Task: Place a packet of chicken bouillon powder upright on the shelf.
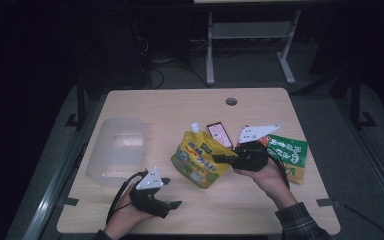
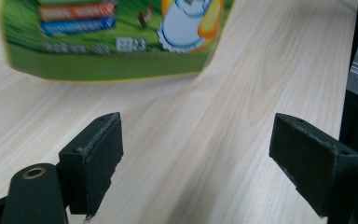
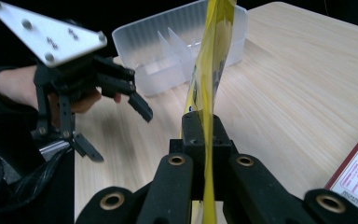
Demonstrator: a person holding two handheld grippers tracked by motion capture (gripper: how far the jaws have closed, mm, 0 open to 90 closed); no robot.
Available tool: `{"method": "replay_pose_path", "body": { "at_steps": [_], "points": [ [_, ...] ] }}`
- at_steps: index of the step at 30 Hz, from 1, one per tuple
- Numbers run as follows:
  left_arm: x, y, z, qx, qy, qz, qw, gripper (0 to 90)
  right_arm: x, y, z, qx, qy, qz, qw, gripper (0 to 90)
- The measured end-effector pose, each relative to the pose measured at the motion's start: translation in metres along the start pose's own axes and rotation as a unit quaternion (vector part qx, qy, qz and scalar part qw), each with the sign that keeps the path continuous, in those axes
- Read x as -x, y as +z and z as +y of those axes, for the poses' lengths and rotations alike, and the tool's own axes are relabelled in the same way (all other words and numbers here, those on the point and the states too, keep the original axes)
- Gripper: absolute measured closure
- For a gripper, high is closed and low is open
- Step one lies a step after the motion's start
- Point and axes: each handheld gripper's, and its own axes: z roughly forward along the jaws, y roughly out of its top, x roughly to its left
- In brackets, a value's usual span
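Observation:
A yellow-green spouted pouch (image 1: 200, 157) is lifted off the wooden table (image 1: 180, 107) near its middle. My right gripper (image 1: 219, 158) is shut on the pouch's right edge; in the right gripper view the yellow pouch (image 3: 207, 70) stands edge-on between the closed jaws (image 3: 204, 135). My left gripper (image 1: 171, 192) stands open near the table's front edge, left of the pouch, with nothing between its fingers (image 2: 95, 156). The pouch's green bottom (image 2: 112, 42) hangs just beyond it. The left gripper (image 3: 121, 126) is also in the right gripper view.
A clear plastic divided bin (image 1: 115, 147) stands at the table's left. A small red packet (image 1: 219, 134) and a green snack bag (image 1: 287, 155) lie to the right, behind and beside my right hand. A cable hole (image 1: 231, 101) is at the far edge.

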Motion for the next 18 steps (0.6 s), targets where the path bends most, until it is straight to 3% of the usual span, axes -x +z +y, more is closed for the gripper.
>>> {"method": "replay_pose_path", "body": {
  "at_steps": [7,9,10,18],
  "points": [
    [0.004,0.010,-0.005,-0.012,0.005,-0.015,0.9998,16.9,-0.002,0.006,0.009,-0.005,0.000,-0.004,1.0000,90.0],
    [0.007,0.011,-0.006,-0.013,0.010,-0.016,0.9997,16.9,-0.003,0.008,0.011,-0.009,0.000,-0.007,0.9999,90.0],
    [0.010,0.011,-0.005,-0.017,0.022,-0.014,0.9995,16.9,-0.003,0.012,0.015,-0.012,0.002,-0.009,0.9999,90.0],
    [0.023,0.013,-0.004,-0.012,0.032,-0.022,0.9991,16.9,-0.002,0.022,0.036,-0.019,0.007,-0.014,0.9997,90.0]
  ]
}}
